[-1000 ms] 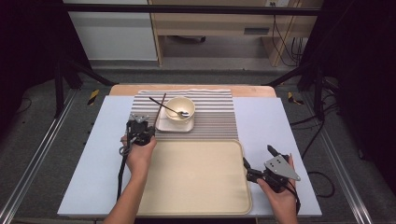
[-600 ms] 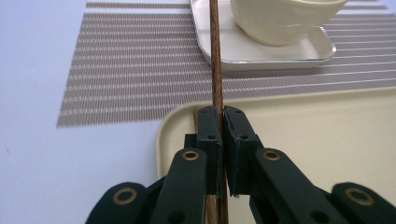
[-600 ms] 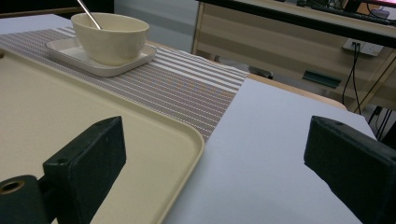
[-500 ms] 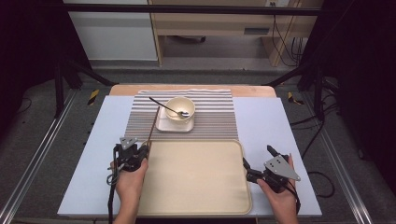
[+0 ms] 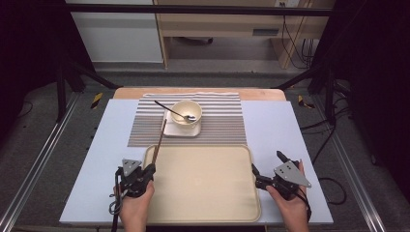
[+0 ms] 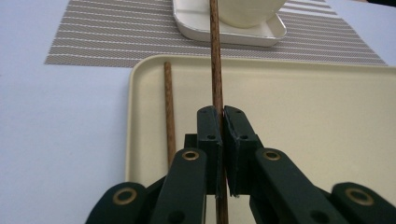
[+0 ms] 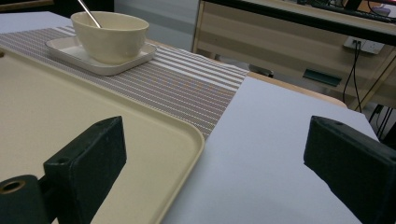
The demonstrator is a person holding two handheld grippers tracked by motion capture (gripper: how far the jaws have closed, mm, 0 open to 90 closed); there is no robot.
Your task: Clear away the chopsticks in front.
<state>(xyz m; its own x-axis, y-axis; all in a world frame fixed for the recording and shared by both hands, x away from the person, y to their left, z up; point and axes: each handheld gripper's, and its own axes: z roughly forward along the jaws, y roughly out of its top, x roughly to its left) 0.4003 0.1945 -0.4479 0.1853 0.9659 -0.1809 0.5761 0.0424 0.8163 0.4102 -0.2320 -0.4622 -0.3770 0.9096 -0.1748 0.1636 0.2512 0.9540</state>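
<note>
I'm looking down on the pale blue table (image 5: pixel 270 135) with the wide cream plastic tray (image 5: pixel 208 183) sitting at its near middle. Beyond it, the striped woven placemat (image 5: pixel 217 125) is carrying a cream bowl (image 5: pixel 186 112) on a square white plate (image 5: pixel 181 129). My left gripper (image 6: pixel 219 135) is pinching one brown wooden chopstick (image 6: pixel 215 60) over the tray's left edge; a second chopstick (image 6: pixel 169 107) is lying just inside that edge. My right gripper (image 7: pixel 215 163) is gaping wide at the tray's right edge, holding nothing.

My chopstick (image 6: pixel 215 56) looks like grainy brown wood; the tray (image 5: pixel 208 193) smooth matt cream plastic, the placemat (image 5: pixel 222 121) ribbed and woven.
</note>
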